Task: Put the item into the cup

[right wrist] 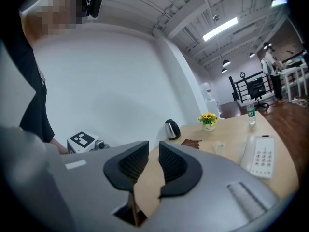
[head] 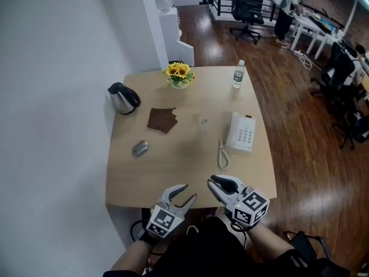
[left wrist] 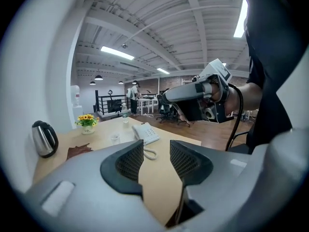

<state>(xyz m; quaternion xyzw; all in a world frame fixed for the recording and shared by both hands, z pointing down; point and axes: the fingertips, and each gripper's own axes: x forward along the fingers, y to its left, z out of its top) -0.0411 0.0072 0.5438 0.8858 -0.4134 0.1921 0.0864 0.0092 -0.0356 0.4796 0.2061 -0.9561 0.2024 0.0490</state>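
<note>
A small clear cup (head: 202, 120) stands near the middle of the wooden table (head: 173, 178); it also shows in the left gripper view as the cup (left wrist: 114, 138) and in the right gripper view as the cup (right wrist: 219, 146). A grey rounded item (head: 140, 148) lies on the table's left side. Both grippers hover at the near edge, well short of cup and item. My left gripper (head: 189, 192) (left wrist: 156, 149) is open and empty. My right gripper (head: 211, 184) (right wrist: 154, 151) holds nothing, its jaws only a narrow gap apart.
A steel kettle (head: 123, 97) stands far left and a brown cloth (head: 162, 119) lies left of the cup. Sunflowers (head: 179, 74) and a water bottle (head: 238, 74) are at the back. A white phone (head: 241, 132) with its coiled cord lies on the right. Office chairs and desks stand beyond.
</note>
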